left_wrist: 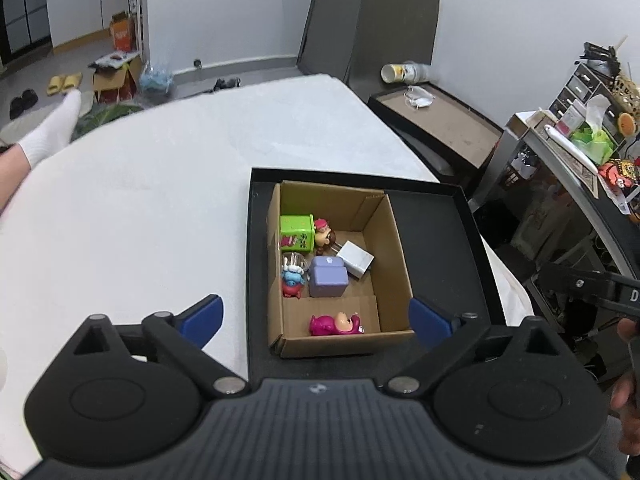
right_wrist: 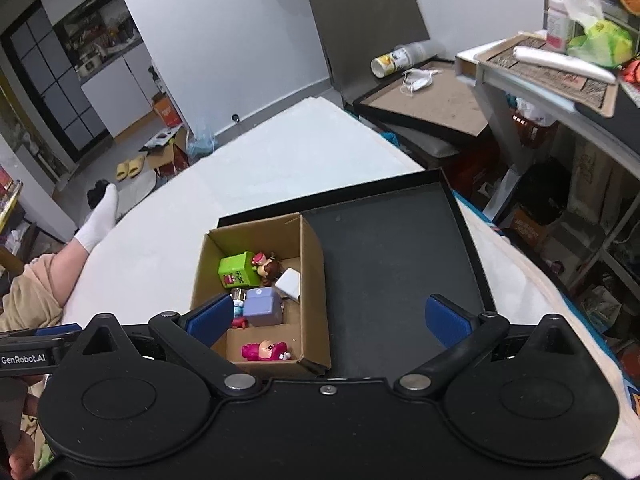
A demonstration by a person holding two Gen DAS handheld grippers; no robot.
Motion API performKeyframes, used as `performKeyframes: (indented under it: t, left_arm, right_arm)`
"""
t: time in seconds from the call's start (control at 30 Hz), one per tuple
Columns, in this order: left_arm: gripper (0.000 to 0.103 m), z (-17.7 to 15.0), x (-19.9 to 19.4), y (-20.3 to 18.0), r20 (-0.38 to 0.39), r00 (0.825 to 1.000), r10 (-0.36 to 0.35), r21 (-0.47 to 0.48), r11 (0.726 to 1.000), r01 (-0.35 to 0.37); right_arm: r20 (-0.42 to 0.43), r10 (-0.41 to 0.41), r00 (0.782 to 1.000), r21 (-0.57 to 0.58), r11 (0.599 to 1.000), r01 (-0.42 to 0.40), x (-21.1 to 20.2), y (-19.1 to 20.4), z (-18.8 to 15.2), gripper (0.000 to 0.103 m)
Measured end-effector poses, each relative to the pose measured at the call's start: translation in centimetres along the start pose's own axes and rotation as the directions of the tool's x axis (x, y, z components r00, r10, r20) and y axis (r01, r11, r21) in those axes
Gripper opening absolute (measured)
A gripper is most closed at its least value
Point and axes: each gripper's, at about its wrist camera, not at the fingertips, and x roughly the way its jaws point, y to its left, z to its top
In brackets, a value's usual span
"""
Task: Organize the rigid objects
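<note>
A brown cardboard box (left_wrist: 394, 240) (right_wrist: 314, 276) stands in the left part of a black tray (left_wrist: 440, 240) (right_wrist: 392, 256) on a white table. In it lie a green box (left_wrist: 296, 231) (right_wrist: 237, 270), a brown figurine (left_wrist: 325, 234) (right_wrist: 267, 266), a white block (left_wrist: 356, 259) (right_wrist: 289, 283), a purple box (left_wrist: 328, 277) (right_wrist: 262, 306), a blue and red figurine (left_wrist: 293, 276) and a pink bear toy (left_wrist: 336, 325) (right_wrist: 265, 350). My left gripper (left_wrist: 316, 320) is open and empty above the box's near edge. My right gripper (right_wrist: 330, 318) is open and empty above the box and tray.
The white table (left_wrist: 160, 208) (right_wrist: 248, 168) spreads to the left. A dark framed board (left_wrist: 436, 120) (right_wrist: 432, 100) with a mask and a cup lies behind the tray. A cluttered shelf (left_wrist: 580, 132) (right_wrist: 560, 72) stands at the right. A person's socked foot (left_wrist: 52, 128) (right_wrist: 100, 216) rests at the left.
</note>
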Motion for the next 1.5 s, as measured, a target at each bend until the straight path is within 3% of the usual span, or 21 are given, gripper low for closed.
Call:
performKeyframes:
  t: [0.33,0.73,1.0,1.5]
  left_arm:
    - [0.099,-1.5,-4.7,-1.1,0.074,0.997,0.003,0.076,0.997,-0.008]
    - [0.099,-3.7,-9.1,-1.8,0.125,0.992,-0.001,0.117,0.993,-0.013]
    - [0.099,-5.3,-11.8,-3.0,0.168,0.986,-0.013,0.194,0.981,-0.02]
    - [0.099,-7.2,-14.5,-2.3,0.207,0.978,-0.021,0.161,0.987,-0.013]
  right_arm:
    - [0.062,-0.044,0.997,-0.017,0.999,0.045,-4.6,1.2,-1.0,0.103]
    - [0.126,-0.032,0.992,-0.029,0.999,0.036,-9.2,2.3,-2.6,0.103]
    - [0.151,-0.035,0.988,-0.034,0.999,0.041,-11.7,2.9,-4.1,0.103]
    - [0.199,-0.035,0.979,-0.069,0.996,0.05,-14.4,3.8,-6.7,0.103]
